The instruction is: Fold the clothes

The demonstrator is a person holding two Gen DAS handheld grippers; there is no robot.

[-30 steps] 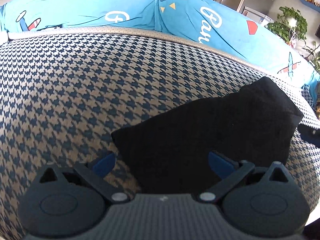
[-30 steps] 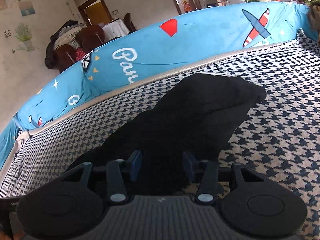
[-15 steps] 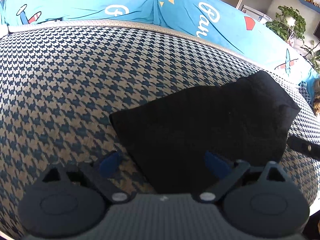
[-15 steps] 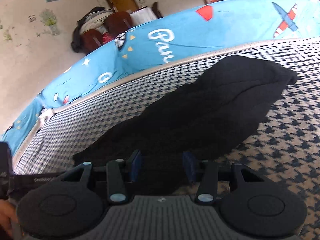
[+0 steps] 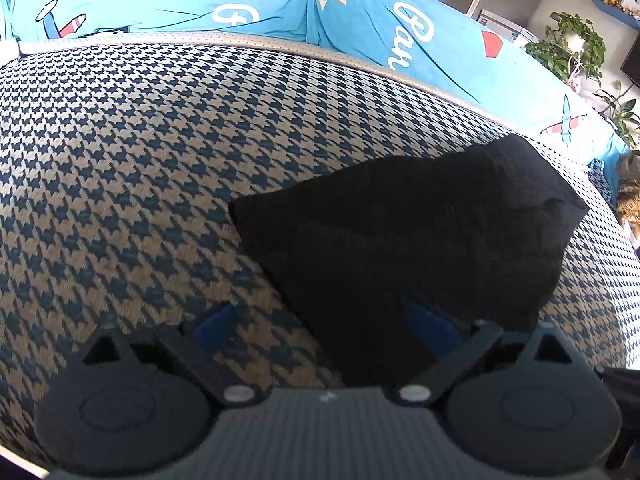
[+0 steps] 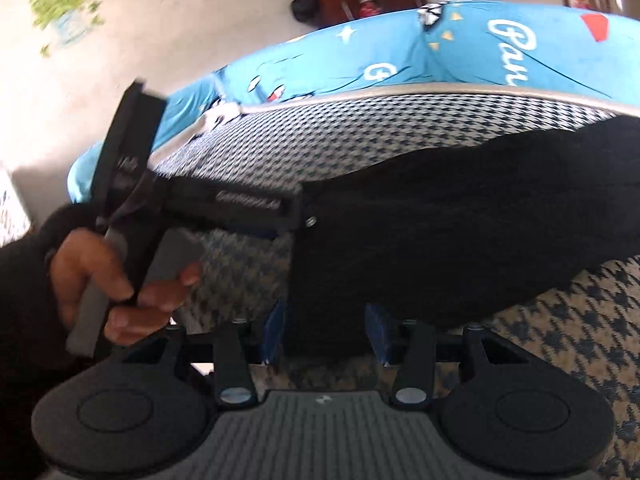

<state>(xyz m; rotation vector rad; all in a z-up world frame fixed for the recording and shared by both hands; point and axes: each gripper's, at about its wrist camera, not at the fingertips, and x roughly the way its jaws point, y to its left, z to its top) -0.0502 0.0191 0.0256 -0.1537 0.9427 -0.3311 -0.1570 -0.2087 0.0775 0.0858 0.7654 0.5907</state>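
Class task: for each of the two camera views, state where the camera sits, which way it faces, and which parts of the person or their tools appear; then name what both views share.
Left wrist: on the left gripper, looking forward and down over the black garment on the houndstooth cover; only its own open blue fingers show.
Right wrist: on the right gripper, facing leftward across the garment's near edge; the person's left hand shows, holding the other gripper.
Shared: garment, houndstooth cover, blue printed bumper.

White script lettering "Pan…", cut off, runs across the blue cushion cover (image 6: 520,56).
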